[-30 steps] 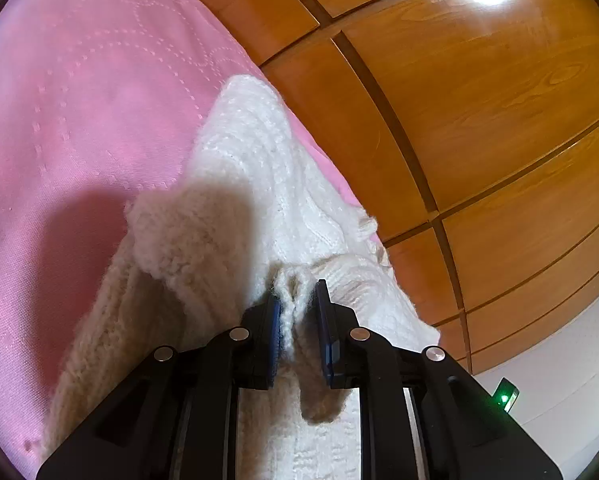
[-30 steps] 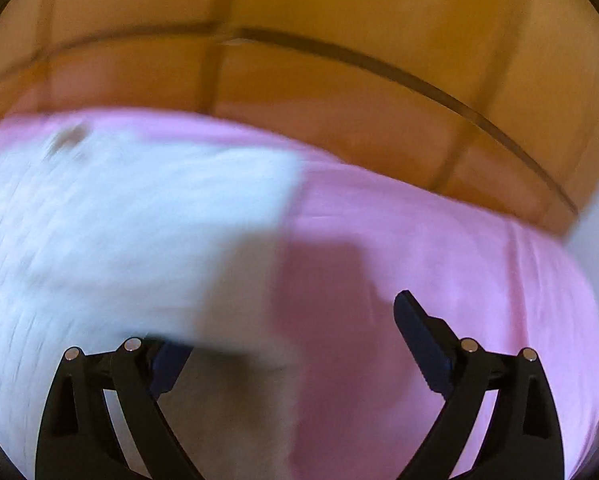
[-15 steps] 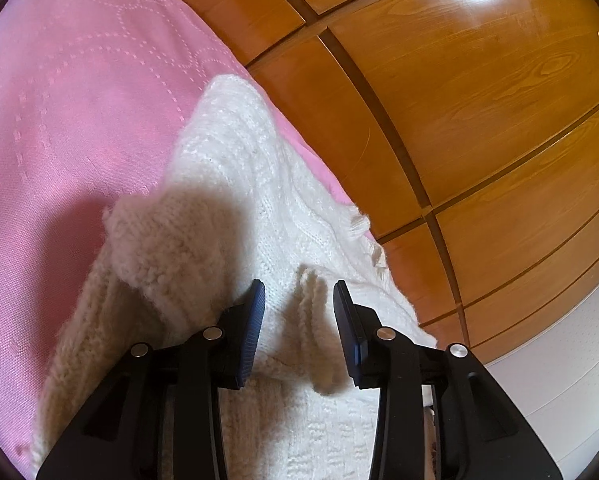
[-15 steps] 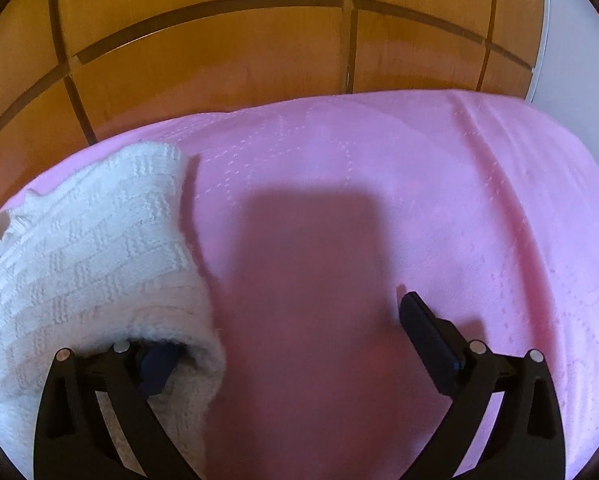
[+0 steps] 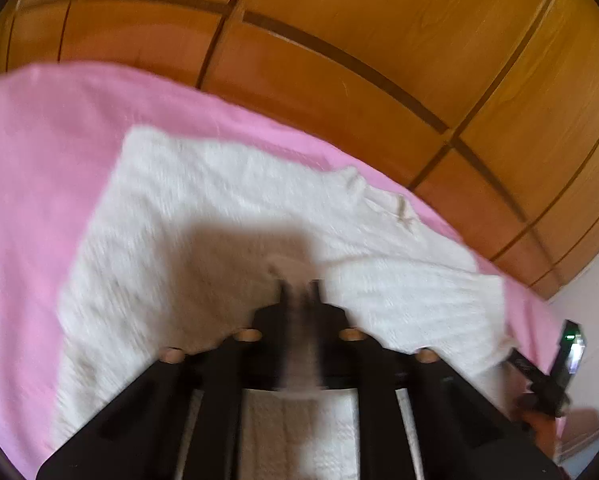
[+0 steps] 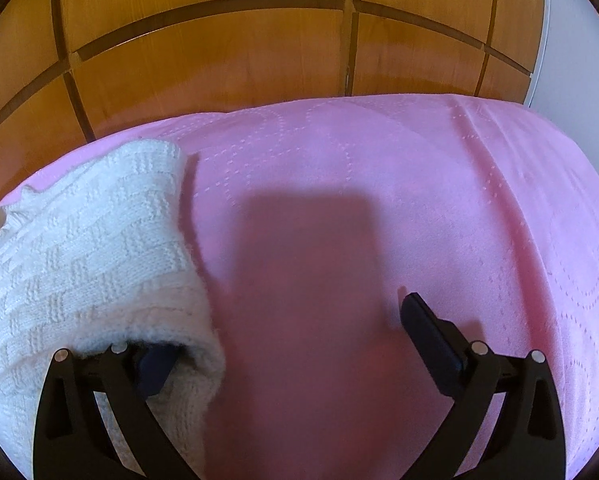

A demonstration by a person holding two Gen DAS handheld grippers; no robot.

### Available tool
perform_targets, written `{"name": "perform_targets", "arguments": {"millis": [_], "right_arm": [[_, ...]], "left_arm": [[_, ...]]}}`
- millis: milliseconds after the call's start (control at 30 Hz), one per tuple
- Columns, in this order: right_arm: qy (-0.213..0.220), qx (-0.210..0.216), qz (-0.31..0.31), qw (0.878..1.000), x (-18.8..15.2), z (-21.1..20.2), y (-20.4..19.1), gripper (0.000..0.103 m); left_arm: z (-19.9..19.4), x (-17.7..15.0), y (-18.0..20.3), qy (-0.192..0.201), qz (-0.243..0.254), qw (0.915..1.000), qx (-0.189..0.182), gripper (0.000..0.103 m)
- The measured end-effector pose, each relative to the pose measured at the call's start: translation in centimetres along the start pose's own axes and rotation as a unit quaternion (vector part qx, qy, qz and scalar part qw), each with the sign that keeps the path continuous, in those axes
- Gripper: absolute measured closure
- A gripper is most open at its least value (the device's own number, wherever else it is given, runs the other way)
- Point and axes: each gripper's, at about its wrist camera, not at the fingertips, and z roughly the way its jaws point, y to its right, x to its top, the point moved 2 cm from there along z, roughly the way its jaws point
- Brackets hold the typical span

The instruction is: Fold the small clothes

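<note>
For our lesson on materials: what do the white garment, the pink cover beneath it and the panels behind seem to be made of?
White garment: knitted yarn, probably wool or acrylic; blocky raised stitches, fuzzy edge.
Pink cover: soft matte woven or quilted cloth; dotted stitched curves.
Panels: wood or wood veneer, glossy; visible grain, dark grooves.

surface: pink quilted bedspread point(image 6: 379, 168) | on it: white knit sweater point(image 6: 79, 248), folded, left side

Left gripper point(image 5: 298, 288): fingers drawn close together, only a narrow gap between the tips, view motion-blurred so contact cannot be judged. Right gripper point(image 6: 287, 340): jaws spread wide; right finger point(image 6: 429, 332) exposed and bare, left finger point(image 6: 155, 364) partly hidden from view.
</note>
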Motion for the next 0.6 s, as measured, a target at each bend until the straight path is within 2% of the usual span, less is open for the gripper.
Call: {"name": "perform_targets", "arguments": {"millis": [67, 100, 167, 200, 233, 367, 433, 533, 567, 600], "right_arm": [[0.005, -0.005, -0.003, 1.000, -0.1, -0.1, -0.2, 0.002], [0.006, -0.009, -0.005, 1.000, -0.1, -0.1, -0.3, 0.002], [0.008, -0.014, -0.009, 1.000, -0.1, -0.1, -0.5, 0.002], [0.008, -0.015, -0.010, 1.000, -0.2, -0.1, -0.6, 0.002], [0.008, -0.015, -0.010, 1.000, -0.3, -0.1, -0.7, 0.002], [0.004, -0.008, -0.006, 1.000, -0.4, -0.1, -0.6, 0.002], [0.005, -0.009, -0.007, 1.000, -0.3, -0.2, -0.6, 0.002], [0.006, -0.007, -0.007, 1.000, -0.2, -0.2, -0.4, 0.002], [0.006, -0.007, -0.007, 1.000, -0.1, -0.2, -0.3, 0.002], [0.006, -0.007, -0.007, 1.000, -0.1, -0.1, -0.4, 0.002]], "left_arm": [[0.1, 0.7, -0.1, 0.012, 0.019, 0.9992, 0.034, 0.100], [0.7, 0.7, -0.6, 0.015, 0.036, 0.9959, 0.081, 0.103], [2.4, -0.5, -2.0, -0.011, 0.051, 0.9914, 0.120, 0.103], [2.9, -1.1, -3.1, -0.017, 0.028, 0.9948, 0.096, 0.103], [2.2, -0.9, -3.9, -0.002, 0.003, 0.9976, 0.069, 0.103], [1.1, -1.0, -6.1, 0.009, -0.055, 0.9984, 0.008, 0.103], [0.5, -1.1, -6.9, 0.021, -0.073, 0.9971, -0.002, 0.103], [0.3, -1.0, -6.6, 0.027, -0.071, 0.9971, 0.006, 0.103], [0.2, -1.1, -6.5, 0.027, -0.067, 0.9974, 0.009, 0.101], [0.1, -1.1, -6.4, 0.027, -0.063, 0.9976, 0.005, 0.093]]}}
